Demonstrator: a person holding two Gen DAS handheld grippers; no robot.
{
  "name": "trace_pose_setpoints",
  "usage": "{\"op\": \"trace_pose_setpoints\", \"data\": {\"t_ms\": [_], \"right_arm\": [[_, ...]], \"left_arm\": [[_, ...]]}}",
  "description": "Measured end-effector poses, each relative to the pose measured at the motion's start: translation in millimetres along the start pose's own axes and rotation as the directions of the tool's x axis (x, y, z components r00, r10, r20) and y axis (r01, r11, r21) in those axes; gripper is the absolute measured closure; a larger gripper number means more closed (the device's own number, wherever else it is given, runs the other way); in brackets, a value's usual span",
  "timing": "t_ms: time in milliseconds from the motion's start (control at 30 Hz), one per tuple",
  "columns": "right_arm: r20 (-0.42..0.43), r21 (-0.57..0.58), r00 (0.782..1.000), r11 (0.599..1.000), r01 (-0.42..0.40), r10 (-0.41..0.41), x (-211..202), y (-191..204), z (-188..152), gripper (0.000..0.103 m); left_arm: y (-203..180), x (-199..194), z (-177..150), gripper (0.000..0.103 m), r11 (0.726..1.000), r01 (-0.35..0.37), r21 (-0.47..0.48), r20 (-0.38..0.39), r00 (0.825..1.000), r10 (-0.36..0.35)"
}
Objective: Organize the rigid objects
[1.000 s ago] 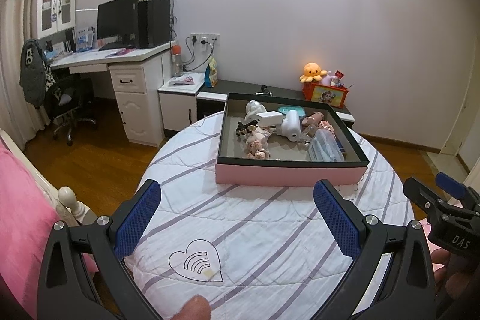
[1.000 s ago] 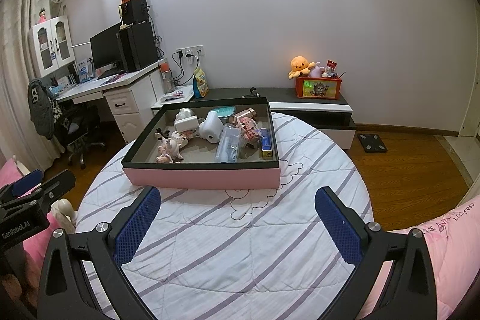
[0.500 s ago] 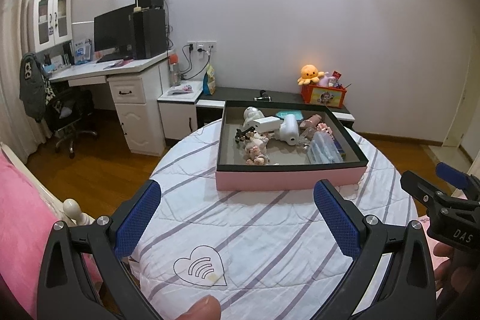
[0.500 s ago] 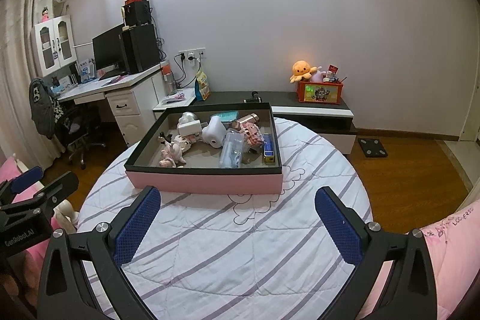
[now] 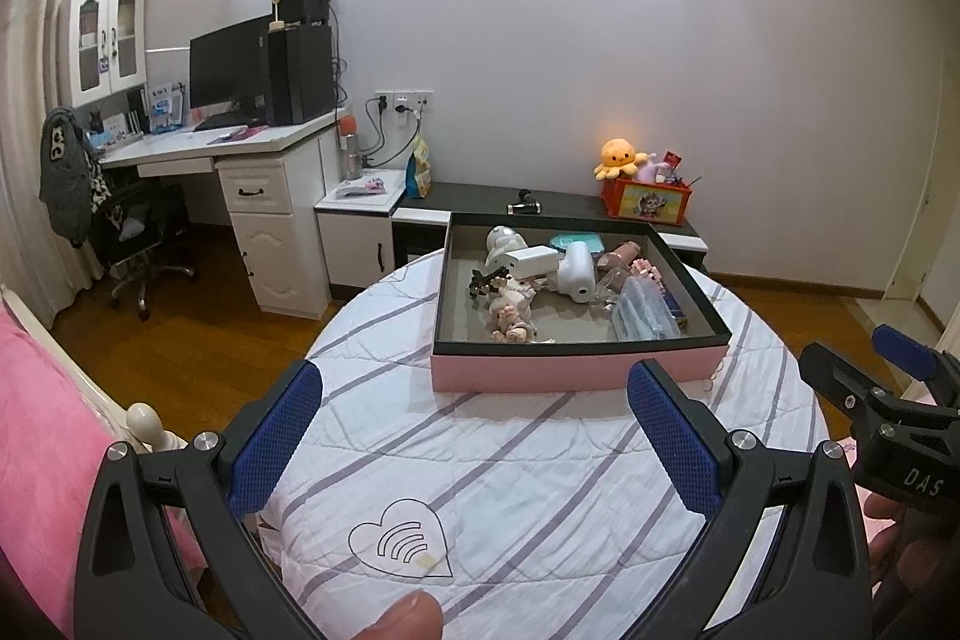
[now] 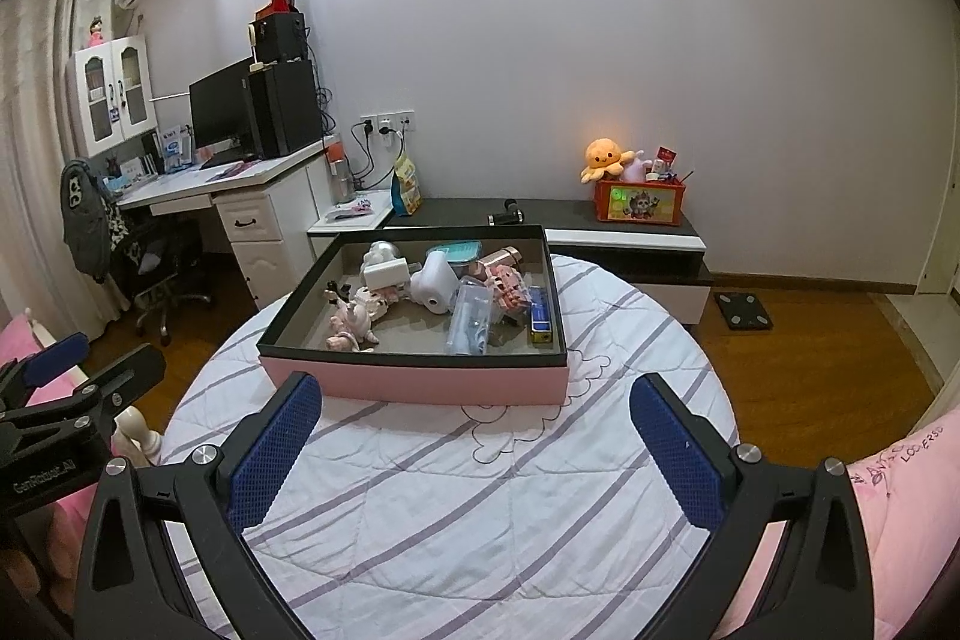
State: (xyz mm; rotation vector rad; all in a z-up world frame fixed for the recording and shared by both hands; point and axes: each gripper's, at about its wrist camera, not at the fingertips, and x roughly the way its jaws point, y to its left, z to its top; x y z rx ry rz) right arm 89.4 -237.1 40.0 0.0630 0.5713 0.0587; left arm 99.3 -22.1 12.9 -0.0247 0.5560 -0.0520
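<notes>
Both grippers hover spread wide over the striped quilt, holding nothing.

The left gripper [image 5: 474,436] and right gripper [image 6: 474,436] fill the lower frame; the pink box [image 6: 414,382], centre frame on the round quilted surface [image 6: 450,508], holds the jumbled toys, a white camera [image 6: 433,287] and a clear case [image 6: 470,323].
</notes>
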Motion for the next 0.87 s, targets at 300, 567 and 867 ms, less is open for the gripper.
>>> {"op": "trace_pose_setpoints", "data": {"t_ms": [300,567,867], "right_arm": [[-0.001,-0.001,1.000,1.000,0.003,-0.003,1.1,0.8,0.0,0.000],[0.031,0.008,0.999,1.000,0.021,-0.021,-3.6,2.7,0.4,0.000],[0.052,0.021,0.998,0.999,0.033,-0.034,-9.9,1.0,2.1,0.000]], "left_arm": [[-2.0,-1.6,1.9,0.000,1.000,0.005,0.003,0.004,1.000,-0.005],[-6.0,-4.7,5.4,0.000,1.000,0.009,0.004,0.035,0.999,-0.009],[-11.9,-12.4,8.2,0.000,1.000,0.023,0.012,0.072,0.997,-0.023]]}}
